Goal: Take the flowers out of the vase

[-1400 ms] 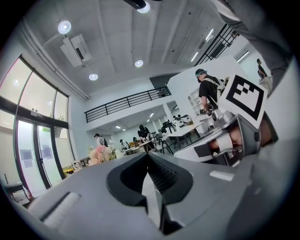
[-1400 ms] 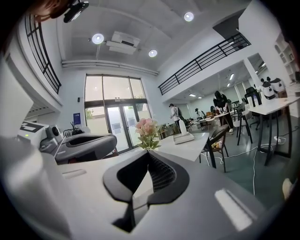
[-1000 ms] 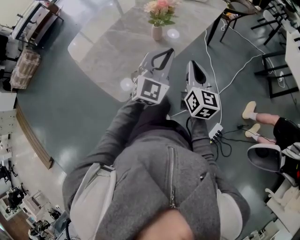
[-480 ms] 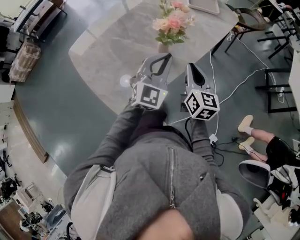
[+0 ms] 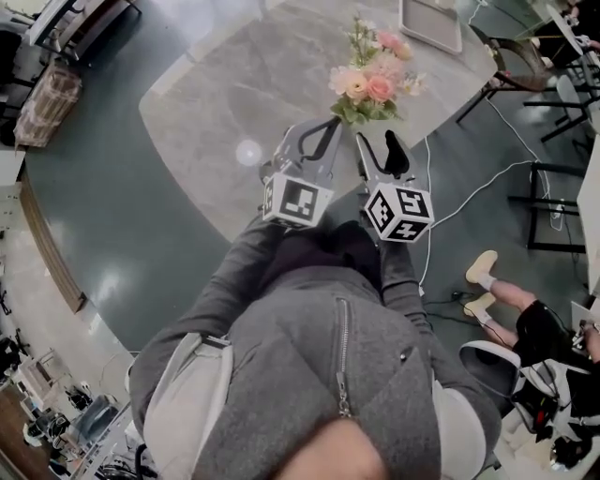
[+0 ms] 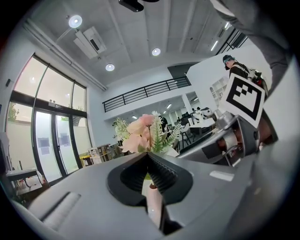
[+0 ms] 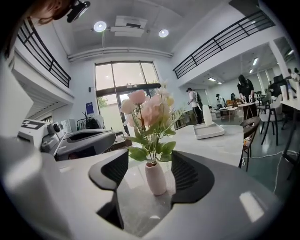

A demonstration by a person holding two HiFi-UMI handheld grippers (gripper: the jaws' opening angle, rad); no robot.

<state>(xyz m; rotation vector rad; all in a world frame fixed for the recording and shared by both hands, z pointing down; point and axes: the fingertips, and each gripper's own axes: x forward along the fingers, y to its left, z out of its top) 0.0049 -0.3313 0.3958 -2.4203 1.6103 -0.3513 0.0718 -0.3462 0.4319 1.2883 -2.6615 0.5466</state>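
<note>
1. the grey marble table (image 5: 216, 84) holds the bouquet near the edge closest to you. a white tray (image 5: 429, 23) lies well apart on the far side, and a dark chair (image 5: 520, 70) stands off the table's right corner.
2. a white cable (image 5: 459, 197) trails over the floor to your right, near a seated person's feet (image 5: 481, 267).
3. your left gripper (image 5: 328, 124) sits just left of the bouquet, its jaw tips together on nothing.
4. your right gripper (image 5: 377, 150) has its jaws opening. the pink vase (image 7: 155, 178) shows between them, farther along the table and untouched.
5. the vase stands upright and holds the flowers (image 7: 147, 110): pink and cream blooms, with green leaves spreading over its neck.
</note>
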